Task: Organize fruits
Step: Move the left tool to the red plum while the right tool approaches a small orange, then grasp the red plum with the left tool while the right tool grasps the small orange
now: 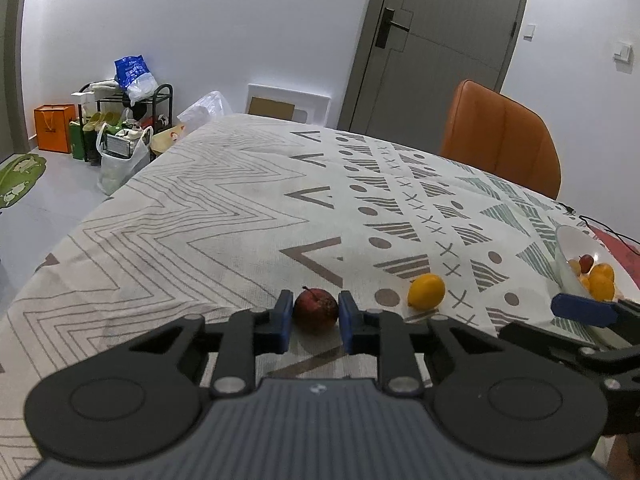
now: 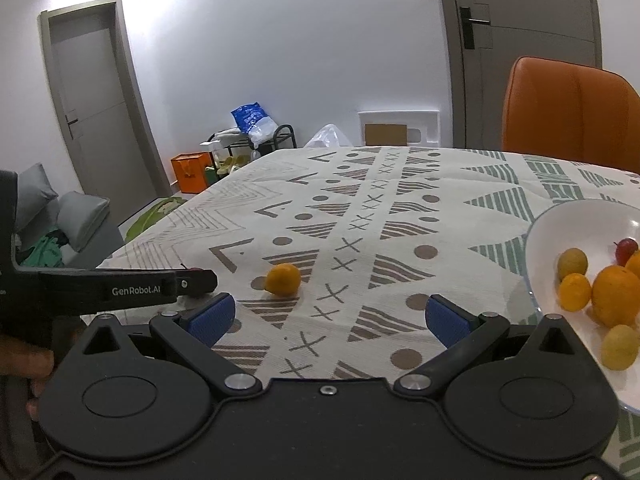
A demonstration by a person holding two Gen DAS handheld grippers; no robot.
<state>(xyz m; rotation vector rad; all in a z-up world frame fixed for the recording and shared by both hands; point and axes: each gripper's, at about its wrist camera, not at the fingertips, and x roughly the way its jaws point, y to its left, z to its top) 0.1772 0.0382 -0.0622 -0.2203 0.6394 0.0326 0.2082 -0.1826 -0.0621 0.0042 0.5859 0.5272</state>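
Observation:
A dark red apple [image 1: 315,311] lies on the patterned tablecloth between the blue pads of my left gripper [image 1: 315,322], whose pads sit against or very near its sides. A yellow-orange fruit [image 1: 426,291] lies on the cloth just right of it; it also shows in the right wrist view [image 2: 283,279]. A white bowl [image 2: 560,216] at the right holds several orange and yellow fruits [image 2: 615,296] and a small red one [image 2: 626,249]. My right gripper [image 2: 328,318] is open and empty, above the cloth left of the bowl. The left gripper's side [image 2: 120,288] hides most of the apple in the right wrist view.
An orange chair [image 1: 502,140] stands at the table's far right side. A black cable [image 1: 608,228] lies beyond the bowl. Bags, a shoe rack [image 1: 124,120] and an orange box [image 1: 54,128] sit on the floor past the table's left edge.

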